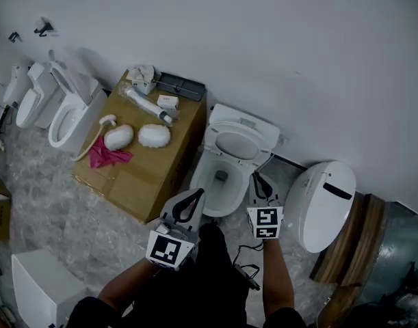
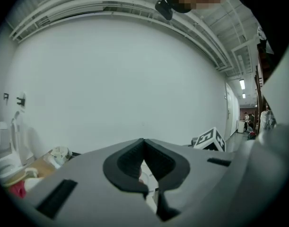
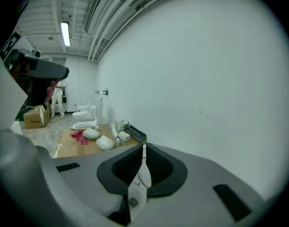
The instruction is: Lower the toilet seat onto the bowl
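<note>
A white toilet stands against the wall in the head view. Its seat (image 1: 237, 144) is raised and leans back over the open bowl (image 1: 219, 182). My left gripper (image 1: 197, 195) hovers just in front of the bowl's near left rim, its jaws closed tip to tip with nothing between them. My right gripper (image 1: 256, 178) is by the bowl's right rim, also shut and empty. In the left gripper view the left gripper (image 2: 144, 141) shows its pads meeting against the blank wall. In the right gripper view the right gripper (image 3: 144, 146) is closed, with a sliver of the white toilet (image 3: 143, 175) below the tips.
A flat cardboard box (image 1: 148, 175) left of the toilet carries white parts, a pink cloth (image 1: 107, 156) and a dark tray. Further left stand two more toilets (image 1: 70, 115). A detached white toilet lid (image 1: 325, 200) leans at the right, beside wooden boards. A white box (image 1: 41, 285) sits at lower left.
</note>
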{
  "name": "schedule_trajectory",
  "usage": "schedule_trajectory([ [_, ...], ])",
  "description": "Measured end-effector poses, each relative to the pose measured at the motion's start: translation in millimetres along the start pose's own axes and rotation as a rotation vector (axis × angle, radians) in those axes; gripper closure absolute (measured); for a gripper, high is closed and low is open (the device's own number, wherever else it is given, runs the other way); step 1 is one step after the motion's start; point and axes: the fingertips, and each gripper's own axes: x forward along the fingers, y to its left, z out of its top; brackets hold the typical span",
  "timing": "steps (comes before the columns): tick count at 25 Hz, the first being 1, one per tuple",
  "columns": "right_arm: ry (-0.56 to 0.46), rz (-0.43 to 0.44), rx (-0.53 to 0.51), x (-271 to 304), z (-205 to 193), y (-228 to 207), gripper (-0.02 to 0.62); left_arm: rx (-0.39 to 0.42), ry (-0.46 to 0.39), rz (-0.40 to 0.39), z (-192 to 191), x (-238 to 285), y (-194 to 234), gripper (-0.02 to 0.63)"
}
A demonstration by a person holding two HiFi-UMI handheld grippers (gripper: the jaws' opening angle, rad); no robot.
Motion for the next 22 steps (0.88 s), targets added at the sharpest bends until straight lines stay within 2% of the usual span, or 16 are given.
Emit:
schedule_trajectory([
  [5,0.163,0.022,-0.117,87,-42,-50,0.559,-0.022,0.061,0.021,-4,55,10,0.601],
  [6,0.199,0.027,-0.144,103,-50,-57,0.549,-0.026,0.068,0.025,-5,64,12,0.601],
  [8,0.268,0.047,-0.191,133,-68,-68,0.482,-0.033,0.082,0.032,-8,81,15,0.601],
  [12,0.365,0.067,-0.315,183,-99,-84,0.477,-0.043,0.105,0.043,-13,108,20,0.601],
  [16,0.419,0.059,-0.422,213,-116,-99,0.477,-0.051,0.119,0.058,-16,126,26,0.601],
  [22,0.502,0.084,-0.502,230,-140,-103,0.482,-0.066,0.132,0.075,-21,134,41,0.601],
])
